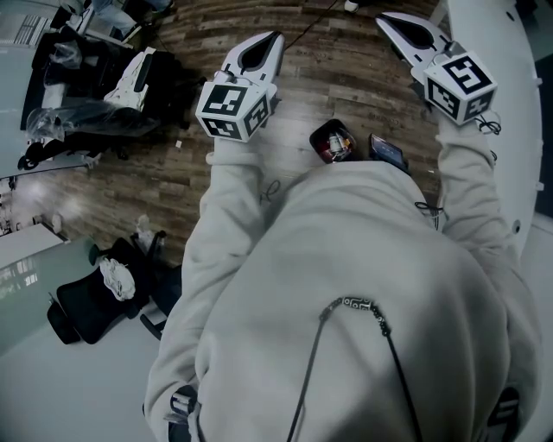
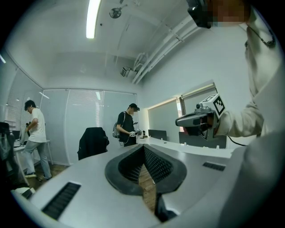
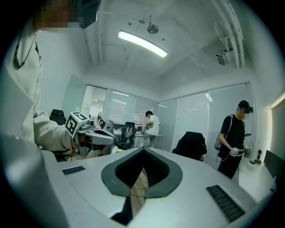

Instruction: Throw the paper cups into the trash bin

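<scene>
Wood floor (image 1: 173, 186), black office chair (image 1: 82, 306) at lower left with a white cloth (image 1: 117, 278) on it. Person in black with backpack (image 3: 234, 138) stands at right. Person in white shirt (image 3: 152, 127) by the far desks, dark jacket (image 3: 190, 144) draped over a chair.

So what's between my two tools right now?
In the head view, mostly wooden floor separates the left tool and right tool. Lower, near the person's hoodie, a small dark open container and a flat dark device show.
</scene>
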